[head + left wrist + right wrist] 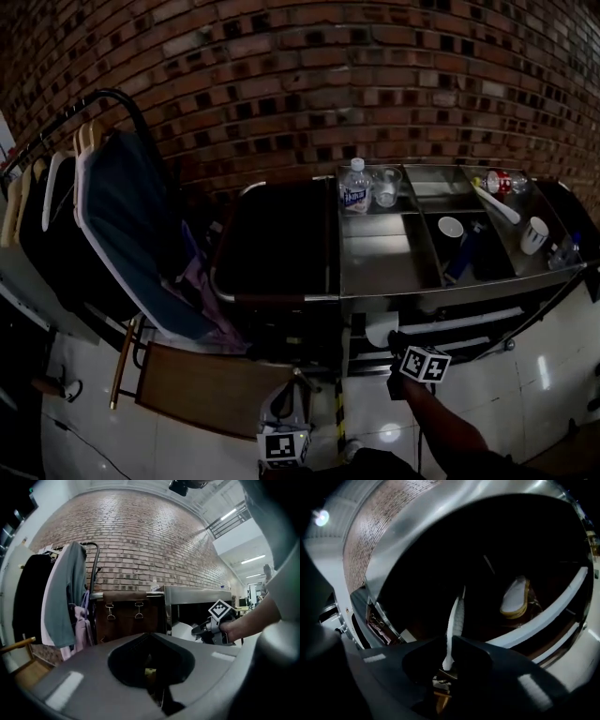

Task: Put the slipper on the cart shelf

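Observation:
My right gripper is shut on a white slipper, held edge-on and pointing into the cart's dark lower shelf. A second slipper, white with a tan rim, lies deeper on that shelf. In the head view the right gripper reaches under the metal cart with the white slipper at its tip. The left gripper hangs low near the floor, away from the cart. Its jaws look shut in their dark recess with nothing in them. It sees the right gripper from the side.
The cart's top trays hold a water bottle, a glass and cups. A clothes rack with hanging garments stands at the left against the brick wall. A brown bag and a wooden board sit beside the cart.

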A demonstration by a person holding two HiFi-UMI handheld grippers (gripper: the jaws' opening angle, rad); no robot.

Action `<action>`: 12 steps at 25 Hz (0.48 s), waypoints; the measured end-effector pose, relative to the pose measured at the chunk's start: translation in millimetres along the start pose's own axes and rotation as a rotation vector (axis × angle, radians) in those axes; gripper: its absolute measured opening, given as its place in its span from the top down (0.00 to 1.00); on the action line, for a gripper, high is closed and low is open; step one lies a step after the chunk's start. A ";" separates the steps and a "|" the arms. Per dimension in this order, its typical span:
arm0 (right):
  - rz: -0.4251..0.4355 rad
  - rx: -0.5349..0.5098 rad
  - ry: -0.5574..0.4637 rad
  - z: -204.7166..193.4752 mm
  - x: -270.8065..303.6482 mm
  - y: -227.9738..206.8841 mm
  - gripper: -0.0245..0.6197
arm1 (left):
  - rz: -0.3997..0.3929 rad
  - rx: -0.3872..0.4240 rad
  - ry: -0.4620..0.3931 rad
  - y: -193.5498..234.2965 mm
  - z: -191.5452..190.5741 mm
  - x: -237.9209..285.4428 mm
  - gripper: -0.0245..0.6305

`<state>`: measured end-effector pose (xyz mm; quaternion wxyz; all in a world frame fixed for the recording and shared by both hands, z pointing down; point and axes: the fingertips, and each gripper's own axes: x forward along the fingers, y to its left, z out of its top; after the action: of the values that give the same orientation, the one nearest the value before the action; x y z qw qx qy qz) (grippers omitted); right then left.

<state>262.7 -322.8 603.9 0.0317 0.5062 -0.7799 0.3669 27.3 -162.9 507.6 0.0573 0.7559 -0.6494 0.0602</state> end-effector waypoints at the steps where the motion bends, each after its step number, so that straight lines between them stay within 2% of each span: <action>1: 0.003 -0.007 0.022 -0.8 7.6 -1.4 0.91 | 0.016 -0.001 0.000 3.1 0.9 0.8 0.94; 5: 0.014 -0.006 0.080 -5.3 33.8 -1.8 0.91 | 0.058 0.003 -0.001 12.7 4.2 4.7 0.94; 12: -0.038 0.047 0.121 -8.2 60.8 -18.0 0.91 | 0.077 0.012 0.011 16.4 7.3 10.0 0.94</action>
<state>245.2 -368.4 645.2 0.0739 0.4984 -0.7578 0.4146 12.8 -176.4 502.2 0.0540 0.7303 -0.6774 0.0702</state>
